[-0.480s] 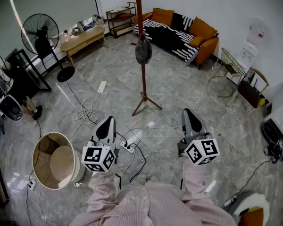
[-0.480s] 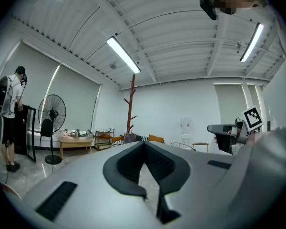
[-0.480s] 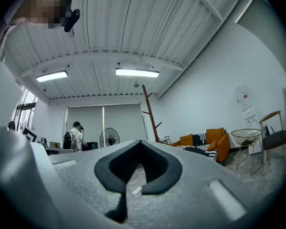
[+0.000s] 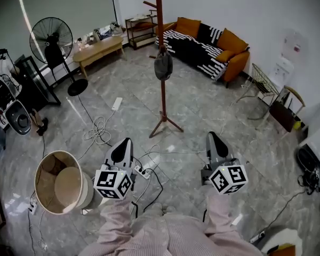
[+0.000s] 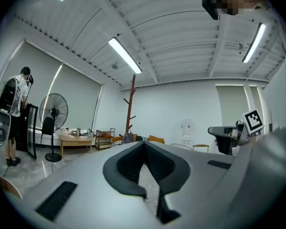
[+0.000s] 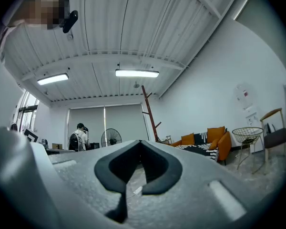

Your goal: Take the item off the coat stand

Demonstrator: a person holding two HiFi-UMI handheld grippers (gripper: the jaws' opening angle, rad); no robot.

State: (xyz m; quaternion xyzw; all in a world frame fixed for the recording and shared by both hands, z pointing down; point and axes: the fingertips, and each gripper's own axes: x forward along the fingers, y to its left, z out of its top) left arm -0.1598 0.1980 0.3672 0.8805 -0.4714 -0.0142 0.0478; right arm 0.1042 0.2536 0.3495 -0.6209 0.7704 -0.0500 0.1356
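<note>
The stand is standing well ahead of both tools, the grey item hanging on it, untouched. I am holding my left tool and right tool closed, empty; reaching and lifting are remaining.

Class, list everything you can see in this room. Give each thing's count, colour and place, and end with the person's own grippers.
coat stand: one, reddish-brown, middle of the floor
hanging item: one, grey, on the coat stand
sofa: one, black-and-white striped with orange cushions, far wall
standing fan: one, black, far left
low table: one, pale wood, beside the fan
round bin: one, beige, near left
power strips: two, white, on the floor among cables
wire chair: one, pale, right side
sleeves: two, pale striped, bottom edge
left gripper: one, grey and black, jaws together, empty
right gripper: one, grey and black, jaws together, empty
</note>
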